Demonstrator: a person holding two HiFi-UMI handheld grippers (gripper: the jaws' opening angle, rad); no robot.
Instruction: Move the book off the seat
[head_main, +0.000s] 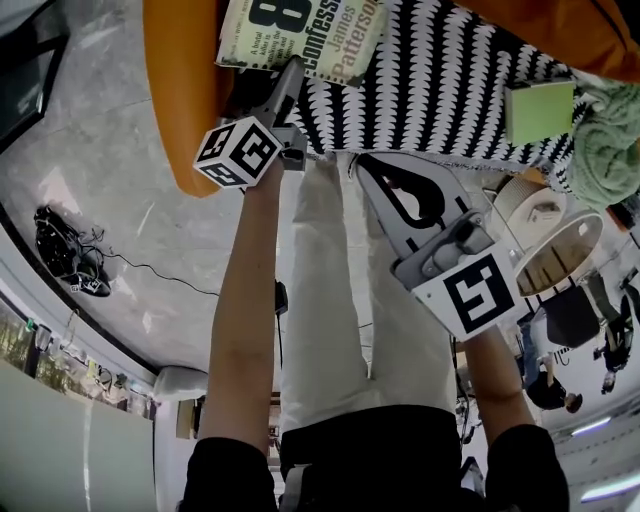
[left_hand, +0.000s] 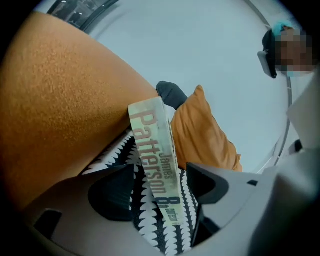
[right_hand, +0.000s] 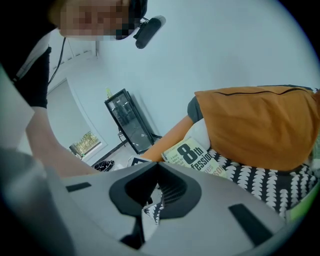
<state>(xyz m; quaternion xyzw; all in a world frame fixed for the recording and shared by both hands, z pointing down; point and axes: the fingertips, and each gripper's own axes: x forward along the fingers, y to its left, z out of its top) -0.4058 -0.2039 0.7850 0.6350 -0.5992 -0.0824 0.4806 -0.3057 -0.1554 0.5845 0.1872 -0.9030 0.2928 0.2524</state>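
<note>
- The book (head_main: 300, 35), at 12 o'clock in the head view, showed "8", "Confess…" and "James Patterson" on its cover.
- Its spine (left_hand: 156, 167) read "James Patterson" and "8th".

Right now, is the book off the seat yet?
Not yet. Nothing done: the book rests on the patterned blanket on the orange seat. In hand: the left gripper has open jaws either side of its edge, not squeezing. To do: grip, lift, move it away.

One book (head_main: 300, 32), one green notepad (head_main: 538, 112), two grippers (head_main: 288, 80) (head_main: 368, 170).
</note>
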